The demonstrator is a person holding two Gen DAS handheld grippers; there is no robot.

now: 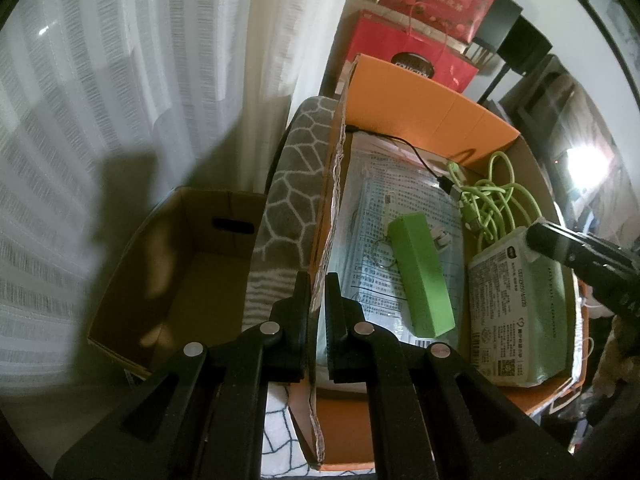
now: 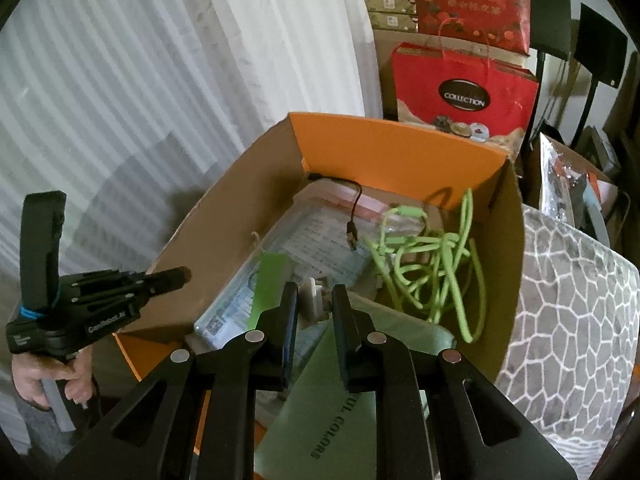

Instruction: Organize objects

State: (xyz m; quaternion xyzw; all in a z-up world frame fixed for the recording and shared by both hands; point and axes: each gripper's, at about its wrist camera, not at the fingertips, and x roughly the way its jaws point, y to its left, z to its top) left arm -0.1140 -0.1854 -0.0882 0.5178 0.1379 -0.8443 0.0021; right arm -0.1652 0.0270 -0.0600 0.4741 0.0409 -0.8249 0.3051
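I am pinching the orange box's side wall with my left gripper, jaws nearly together on the cardboard. My right gripper is gripping the green packet, jaws slightly apart around its edge, low inside the box. Beyond it, the green power bank, green cable and black cable are lying on plastic-wrapped sheets. I judge most sorting is remaining: the brown box beside is sitting unfilled.
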